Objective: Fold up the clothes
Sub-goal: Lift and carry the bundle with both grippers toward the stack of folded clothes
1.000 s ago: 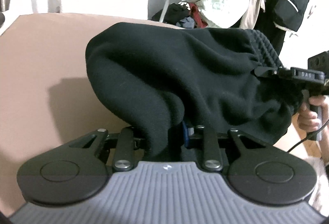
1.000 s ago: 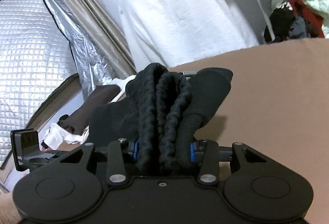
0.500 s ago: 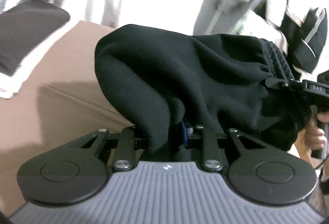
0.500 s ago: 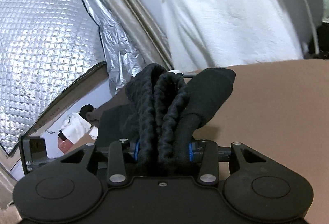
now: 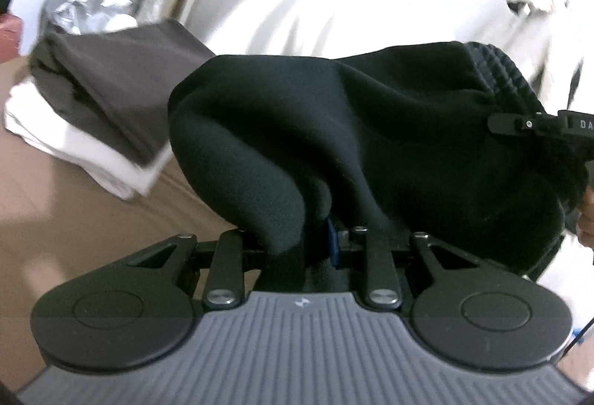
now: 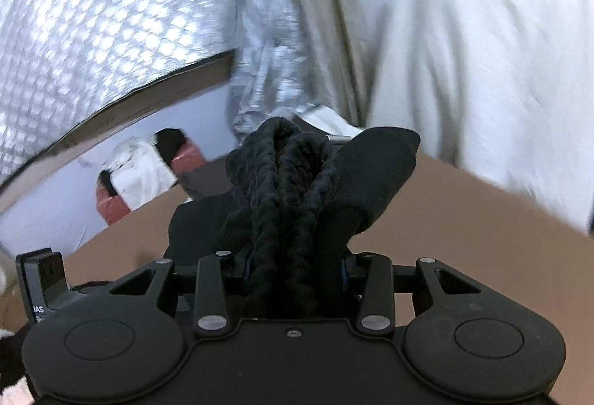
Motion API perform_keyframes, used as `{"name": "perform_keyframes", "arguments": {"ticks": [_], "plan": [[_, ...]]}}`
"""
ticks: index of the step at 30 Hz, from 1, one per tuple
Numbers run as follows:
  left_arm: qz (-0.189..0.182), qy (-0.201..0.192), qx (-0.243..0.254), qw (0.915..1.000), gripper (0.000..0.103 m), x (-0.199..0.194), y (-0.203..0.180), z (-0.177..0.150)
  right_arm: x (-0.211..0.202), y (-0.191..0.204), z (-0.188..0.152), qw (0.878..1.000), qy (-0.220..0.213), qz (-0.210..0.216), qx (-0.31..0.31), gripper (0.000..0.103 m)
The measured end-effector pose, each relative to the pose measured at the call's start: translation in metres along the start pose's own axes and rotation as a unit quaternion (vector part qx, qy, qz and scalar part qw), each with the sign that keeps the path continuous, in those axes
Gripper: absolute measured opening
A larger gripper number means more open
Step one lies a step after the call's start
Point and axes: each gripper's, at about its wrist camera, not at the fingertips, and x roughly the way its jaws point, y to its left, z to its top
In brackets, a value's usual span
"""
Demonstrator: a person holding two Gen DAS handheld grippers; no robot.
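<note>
A black fleece garment (image 5: 371,130) hangs bunched between my two grippers above a brown surface (image 5: 55,211). My left gripper (image 5: 315,241) is shut on a fold of its plain cloth, which hides the fingers. In the right wrist view my right gripper (image 6: 293,263) is shut on the garment's ribbed waistband (image 6: 286,189), gathered into thick ridges with a smooth flap (image 6: 378,167) standing beside them. At the right edge of the left wrist view the right gripper's body (image 5: 538,122) shows, with a hand (image 5: 586,219) below it.
A folded stack, dark grey garment (image 5: 122,78) on white cloth (image 5: 92,152), lies on the brown surface at the left. Silver quilted insulation (image 6: 92,33) and white cloth (image 6: 482,70) hang behind. Red and white items (image 6: 141,174) sit beyond the surface's far edge.
Both grippers have swung leftward across the room with the black garment still held. The clothes pile at the back has left view; the folded stack and silver insulation have come in.
</note>
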Motion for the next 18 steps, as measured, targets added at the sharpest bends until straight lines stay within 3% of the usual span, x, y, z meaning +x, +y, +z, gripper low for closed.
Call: {"name": "perform_keyframes", "arguments": {"ticks": [4,7,9,12,15,18], "plan": [[0.031,-0.024,0.0,0.9992,0.024,-0.005,0.021,0.05,0.041,0.012,0.059,0.998,-0.003,0.029,-0.049,0.044],[0.054,-0.035,0.004,0.9979,0.024,0.002,0.043,0.104,0.079,0.011,0.099,0.997,-0.015,0.043,-0.061,0.044],[0.058,-0.062,-0.01,0.9963,0.024,-0.001,0.068,0.128,0.103,0.006,0.118,0.996,-0.025,0.062,-0.061,0.044],[0.011,-0.126,-0.046,0.9909,0.024,-0.003,0.123,0.13,0.146,0.003,0.143,0.993,-0.032,0.099,-0.064,0.044],[-0.03,-0.142,-0.135,0.9802,0.024,0.01,0.195,0.107,0.197,0.013,0.153,0.989,-0.014,0.125,-0.082,0.044],[-0.017,-0.152,-0.169,0.9736,0.021,0.018,0.226,0.106,0.249,0.022,0.164,0.984,0.008,0.147,-0.099,0.044]]}}
